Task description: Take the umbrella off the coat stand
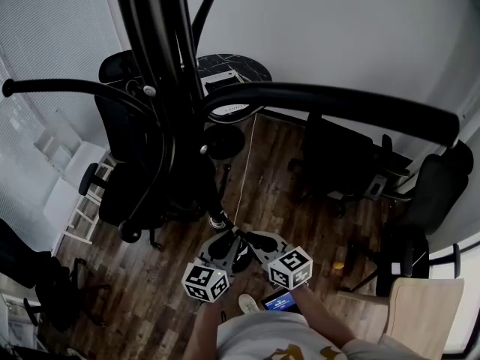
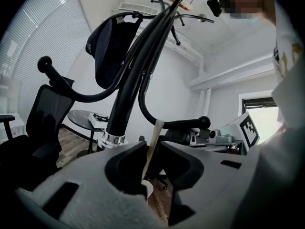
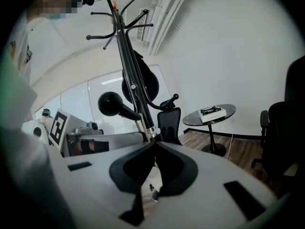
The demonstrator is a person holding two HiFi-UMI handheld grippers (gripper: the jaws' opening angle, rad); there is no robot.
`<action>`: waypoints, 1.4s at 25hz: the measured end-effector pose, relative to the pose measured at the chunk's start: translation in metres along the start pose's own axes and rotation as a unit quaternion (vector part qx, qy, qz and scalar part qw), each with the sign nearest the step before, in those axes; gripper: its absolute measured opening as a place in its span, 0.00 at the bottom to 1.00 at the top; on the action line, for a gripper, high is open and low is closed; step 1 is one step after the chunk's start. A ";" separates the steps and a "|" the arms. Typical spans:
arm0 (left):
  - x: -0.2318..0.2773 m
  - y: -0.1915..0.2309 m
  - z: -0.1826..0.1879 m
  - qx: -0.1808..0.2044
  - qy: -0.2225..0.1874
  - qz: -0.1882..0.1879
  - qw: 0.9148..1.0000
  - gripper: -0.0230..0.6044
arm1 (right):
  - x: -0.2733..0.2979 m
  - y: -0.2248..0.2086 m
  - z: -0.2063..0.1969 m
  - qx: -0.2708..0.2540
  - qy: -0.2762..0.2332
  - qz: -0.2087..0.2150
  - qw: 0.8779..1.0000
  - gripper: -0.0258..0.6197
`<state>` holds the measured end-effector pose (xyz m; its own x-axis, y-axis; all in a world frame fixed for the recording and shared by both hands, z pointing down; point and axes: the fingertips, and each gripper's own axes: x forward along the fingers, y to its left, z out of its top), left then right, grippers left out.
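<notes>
Where slatted blinds (image 1: 34,43) cover the window at the far left, a black office chair (image 1: 120,186) stands on the dark plank floor (image 1: 277,193). Next comes the black coat stand (image 1: 169,66) with its long curved arms. The umbrella (image 2: 112,46), as far as I can tell the dark folded bundle, hangs high against the stand's pole, well apart from both grippers. Behind the stand, by the white wall (image 1: 337,36), a round dark table (image 1: 253,67) carries a pale box (image 1: 221,79). Low before the pole, the left gripper (image 2: 152,146) has its jaws a narrow slit apart. A thin pale strip (image 2: 155,135) shows through the slit, seemingly not gripped. Just beside it, the right gripper (image 3: 155,146) has its jaws pressed tip to tip on nothing. Further right stand more black chairs (image 1: 337,156) and a pale wooden panel (image 1: 424,313).
</notes>
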<state>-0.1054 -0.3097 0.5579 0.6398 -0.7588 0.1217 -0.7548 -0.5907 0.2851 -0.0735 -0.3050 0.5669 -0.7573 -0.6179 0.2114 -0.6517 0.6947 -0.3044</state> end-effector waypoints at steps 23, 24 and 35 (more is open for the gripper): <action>-0.016 0.002 0.000 -0.024 0.018 -0.026 0.999 0.07 | 0.025 0.021 -0.004 -0.116 0.044 0.049 0.991 0.12; -0.016 0.002 0.001 -0.024 0.017 -0.027 0.999 0.07 | 0.027 0.021 -0.003 -0.115 0.043 0.051 0.991 0.12; -0.024 0.008 0.007 -0.033 0.016 -0.032 0.999 0.07 | 0.036 0.028 0.001 -0.109 0.031 0.052 0.992 0.12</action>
<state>-0.1282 -0.2979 0.5508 0.6911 -0.7108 0.1311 -0.7021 -0.6172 0.3552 -0.1191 -0.3083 0.5650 -0.8171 -0.5205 0.2476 -0.5590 0.8204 -0.1202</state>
